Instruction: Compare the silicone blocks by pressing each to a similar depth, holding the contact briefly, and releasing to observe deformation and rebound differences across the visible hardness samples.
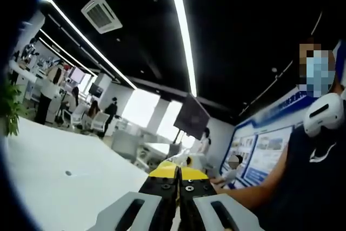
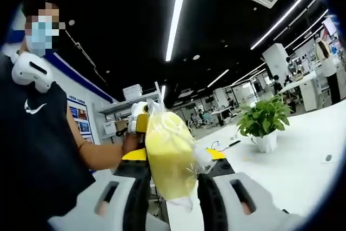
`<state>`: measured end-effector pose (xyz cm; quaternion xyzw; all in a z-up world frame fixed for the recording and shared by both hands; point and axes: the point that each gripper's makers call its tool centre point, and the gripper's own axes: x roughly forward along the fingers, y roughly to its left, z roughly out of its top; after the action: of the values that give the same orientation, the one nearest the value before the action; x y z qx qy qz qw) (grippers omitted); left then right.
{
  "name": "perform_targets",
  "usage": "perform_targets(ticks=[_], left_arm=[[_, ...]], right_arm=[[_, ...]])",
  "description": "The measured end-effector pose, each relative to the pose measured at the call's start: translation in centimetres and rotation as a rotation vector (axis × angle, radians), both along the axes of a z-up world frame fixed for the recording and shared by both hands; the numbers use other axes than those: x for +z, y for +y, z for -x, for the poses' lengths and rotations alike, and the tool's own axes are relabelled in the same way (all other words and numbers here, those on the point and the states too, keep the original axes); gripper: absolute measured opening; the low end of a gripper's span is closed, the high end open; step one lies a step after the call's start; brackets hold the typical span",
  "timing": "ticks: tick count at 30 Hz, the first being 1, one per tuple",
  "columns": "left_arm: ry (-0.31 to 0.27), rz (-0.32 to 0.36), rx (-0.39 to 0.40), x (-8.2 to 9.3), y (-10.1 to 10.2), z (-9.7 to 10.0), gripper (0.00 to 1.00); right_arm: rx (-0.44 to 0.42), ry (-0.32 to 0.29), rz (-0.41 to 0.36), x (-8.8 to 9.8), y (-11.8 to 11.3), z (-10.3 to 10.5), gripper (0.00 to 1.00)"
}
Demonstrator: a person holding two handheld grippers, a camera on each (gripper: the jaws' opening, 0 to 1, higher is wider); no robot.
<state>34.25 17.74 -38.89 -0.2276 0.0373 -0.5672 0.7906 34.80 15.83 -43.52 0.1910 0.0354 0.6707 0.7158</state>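
My right gripper (image 2: 172, 179) clamps a yellow silicone block (image 2: 168, 155) in clear wrap above the white table (image 2: 303, 150); my left gripper (image 1: 178, 179) is closed, empty. Squeeze evenly, pause, release slowly.

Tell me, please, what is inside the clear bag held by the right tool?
A yellow block fills the clear bag, clamped in the right tool. Its lower end is hidden.

A potted plant (image 2: 264, 123) is standing on the table (image 2: 303, 155), behind the bagged block (image 2: 168, 155) sitting between the right gripper's (image 2: 172, 172) jaws.
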Motion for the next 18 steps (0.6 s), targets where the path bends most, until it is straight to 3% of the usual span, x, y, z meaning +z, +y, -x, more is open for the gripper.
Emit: perform_targets(ticks=[11, 18], left_arm=[[-0.013, -0.003, 0.014, 0.27, 0.74, -0.04, 0.0], [-0.012, -0.009, 0.009, 0.1, 0.69, -0.03, 0.0]], right_arm=[[0.023, 0.008, 0.012, 0.43, 0.58, 0.22, 0.22], [0.02, 0.006, 0.033, 0.32, 0.58, 0.08, 0.12]])
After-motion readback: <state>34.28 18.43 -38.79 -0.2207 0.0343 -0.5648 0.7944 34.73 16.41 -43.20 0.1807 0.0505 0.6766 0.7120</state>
